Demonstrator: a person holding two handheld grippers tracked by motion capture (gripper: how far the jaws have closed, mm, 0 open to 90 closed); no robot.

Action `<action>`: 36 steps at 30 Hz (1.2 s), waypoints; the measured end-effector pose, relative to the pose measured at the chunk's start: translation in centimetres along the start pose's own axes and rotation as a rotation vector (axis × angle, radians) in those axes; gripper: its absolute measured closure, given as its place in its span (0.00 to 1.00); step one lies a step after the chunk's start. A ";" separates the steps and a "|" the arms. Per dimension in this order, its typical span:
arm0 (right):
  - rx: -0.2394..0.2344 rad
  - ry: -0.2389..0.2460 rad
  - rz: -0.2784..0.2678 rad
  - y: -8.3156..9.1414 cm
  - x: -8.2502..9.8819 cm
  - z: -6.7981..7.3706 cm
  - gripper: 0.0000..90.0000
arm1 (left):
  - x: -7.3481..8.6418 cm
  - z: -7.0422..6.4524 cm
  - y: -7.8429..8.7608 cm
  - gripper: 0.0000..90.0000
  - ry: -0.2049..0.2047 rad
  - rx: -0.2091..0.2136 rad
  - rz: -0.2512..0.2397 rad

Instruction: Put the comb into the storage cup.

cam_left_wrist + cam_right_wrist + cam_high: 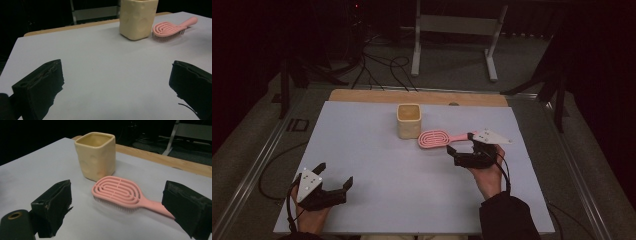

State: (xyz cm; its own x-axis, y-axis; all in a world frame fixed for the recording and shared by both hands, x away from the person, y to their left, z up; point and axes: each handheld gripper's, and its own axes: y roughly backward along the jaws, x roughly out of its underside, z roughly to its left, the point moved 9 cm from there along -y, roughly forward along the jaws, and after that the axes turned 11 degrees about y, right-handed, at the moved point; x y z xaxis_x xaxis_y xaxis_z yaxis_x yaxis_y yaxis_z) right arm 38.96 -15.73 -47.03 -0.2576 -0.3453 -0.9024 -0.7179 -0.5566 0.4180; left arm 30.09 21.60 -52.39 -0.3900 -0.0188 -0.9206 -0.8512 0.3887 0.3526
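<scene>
Our right claw (117, 202) sits spread wide, holding nothing, with the pink brush (120, 193) lying between its jaws, handle by one jaw. The brush head rests just beside the yellow cup (96, 155).

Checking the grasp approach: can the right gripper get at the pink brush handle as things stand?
Probably yes. The right gripper is open right at the pink brush; the handle lies by one jaw with nothing between. The yellow cup stands beyond the brush head, off the path.
</scene>
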 end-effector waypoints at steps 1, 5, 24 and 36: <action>0.003 0.004 0.000 -0.1 -0.2 0.0 0.10 | 0.0 0.0 0.0 0.00 0.000 0.000 0.000; 0.002 0.013 0.002 -0.5 -0.6 -0.1 0.10 | 0.0 0.0 0.0 0.00 0.000 0.001 -0.001; 0.012 -0.038 0.063 -3.8 -1.2 -2.8 0.10 | 0.2 0.1 -0.2 0.00 -0.013 -0.002 0.008; 0.031 -0.079 0.124 -5.8 0.1 -4.9 0.10 | 0.2 0.1 -0.2 0.00 -0.013 0.000 0.006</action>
State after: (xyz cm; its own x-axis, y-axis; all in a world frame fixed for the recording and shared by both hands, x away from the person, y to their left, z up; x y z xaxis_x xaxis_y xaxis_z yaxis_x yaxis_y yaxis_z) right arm 46.23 -16.26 -49.03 -0.3950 -0.3484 -0.8501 -0.6968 -0.4894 0.5244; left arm 30.22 21.55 -52.71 -0.3907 -0.0043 -0.9205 -0.8486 0.3891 0.3584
